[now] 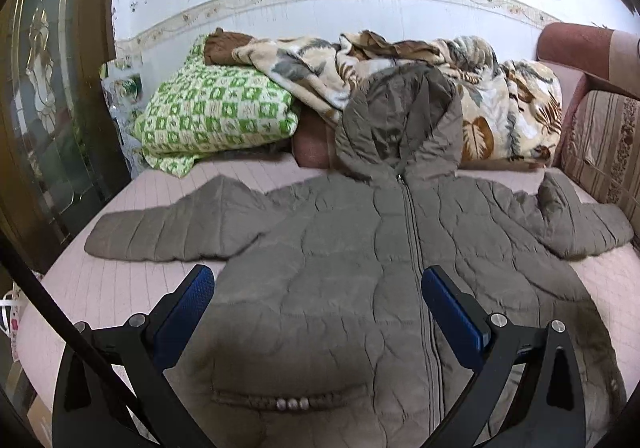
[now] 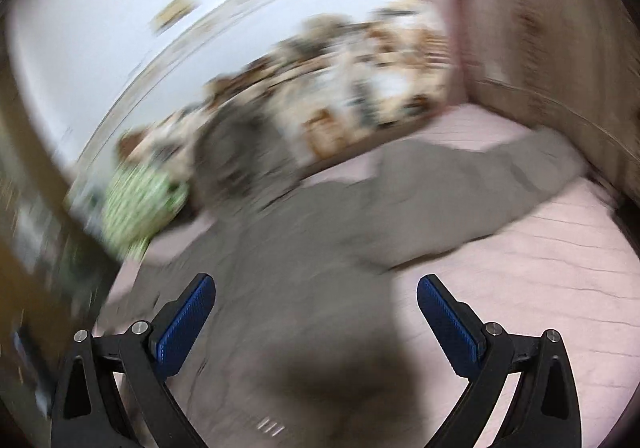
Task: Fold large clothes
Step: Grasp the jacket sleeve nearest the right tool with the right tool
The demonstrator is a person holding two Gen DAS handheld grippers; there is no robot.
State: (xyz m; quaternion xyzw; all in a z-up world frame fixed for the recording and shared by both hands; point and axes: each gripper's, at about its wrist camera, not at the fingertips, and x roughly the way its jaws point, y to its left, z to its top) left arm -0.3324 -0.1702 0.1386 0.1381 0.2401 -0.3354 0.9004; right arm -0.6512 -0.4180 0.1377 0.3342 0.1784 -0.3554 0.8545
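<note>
A grey-brown quilted hooded jacket (image 1: 340,248) lies front up on the pink bed (image 1: 120,288), zipper closed, both sleeves spread out to the sides, hood resting against the bedding behind. My left gripper (image 1: 318,280) hovers open over the jacket's lower front, nothing between its blue pads. The right wrist view is heavily blurred by motion. In it the jacket (image 2: 304,248) runs from the lower middle toward its right sleeve (image 2: 480,184). My right gripper (image 2: 316,288) stands open above the jacket's right edge and the pink cover, holding nothing.
A green-and-white checked blanket (image 1: 216,116) and a leaf-patterned blanket (image 1: 500,104) are piled at the bed's far side against the wall. A padded striped headboard (image 1: 604,144) stands on the right. A dark wooden door with glass (image 1: 48,88) is on the left.
</note>
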